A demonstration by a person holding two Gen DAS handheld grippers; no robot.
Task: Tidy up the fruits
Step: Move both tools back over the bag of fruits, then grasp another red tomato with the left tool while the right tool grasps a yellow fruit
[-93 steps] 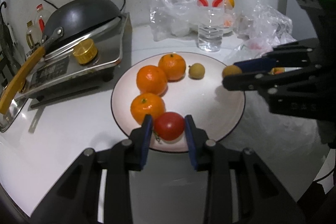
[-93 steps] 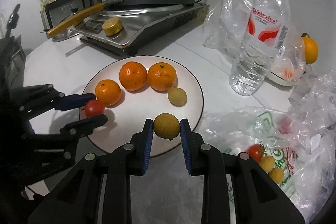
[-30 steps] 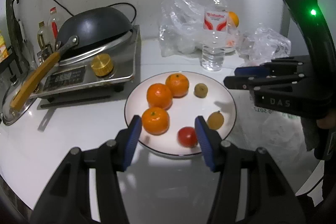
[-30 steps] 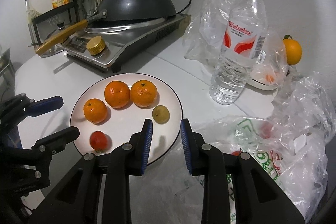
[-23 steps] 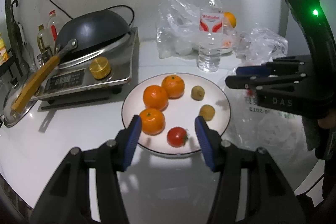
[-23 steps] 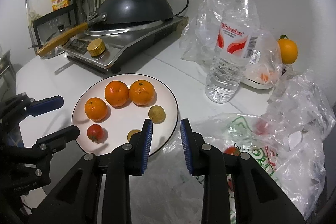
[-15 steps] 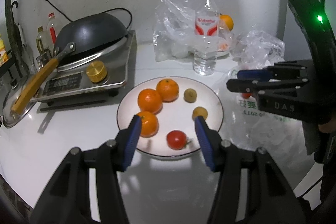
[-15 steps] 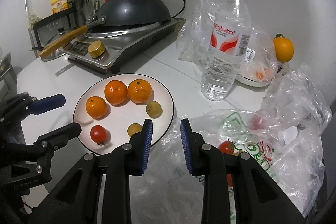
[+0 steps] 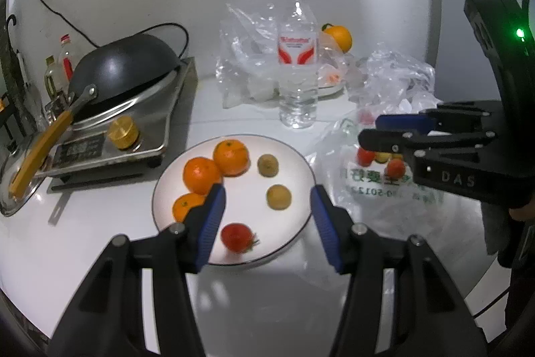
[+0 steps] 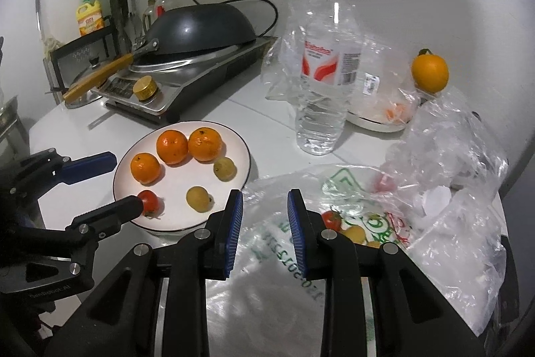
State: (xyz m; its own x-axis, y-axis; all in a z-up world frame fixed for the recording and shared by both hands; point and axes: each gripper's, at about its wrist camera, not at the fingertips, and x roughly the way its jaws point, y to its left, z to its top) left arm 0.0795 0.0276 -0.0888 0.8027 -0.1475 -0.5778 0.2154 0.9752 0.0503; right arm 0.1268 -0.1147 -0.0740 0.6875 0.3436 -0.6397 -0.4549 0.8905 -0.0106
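A white desk (image 9: 100, 256) seen from two handheld tongs. At far left sits a silver cooker (image 9: 133, 129) carrying a dark wok (image 9: 127, 66) with a yellow wooden handle.

The left tongs (image 9: 267, 216) hover over the near edge of a white plate (image 9: 294, 223), jaws standing apart with nothing between the blue pads.

On the plate, three oranges cluster at the left and back: a small orange (image 9: 185, 206) partly behind the left pad, a second orange (image 9: 200, 174), and a third orange (image 9: 231, 157) touching it. A red tomato (image 9: 236, 237) lies at the plate's near edge. Two small yellow-brown fruits lie toward the right, one at the back (image 9: 268, 165), one nearer (image 9: 279, 197), apart from each other.

Behind the plate stands a clear water bottle (image 9: 297, 62) with crumpled clear plastic around it, and a lone orange (image 9: 338, 37) beside it.

Right of the plate lies a printed plastic bag (image 10: 301, 256) holding more tomatoes (image 10: 331, 219) and yellow fruits. The right tongs (image 10: 264, 223) hang above this bag, jaws nearly closed, a narrow gap between the pads, gripping nothing.
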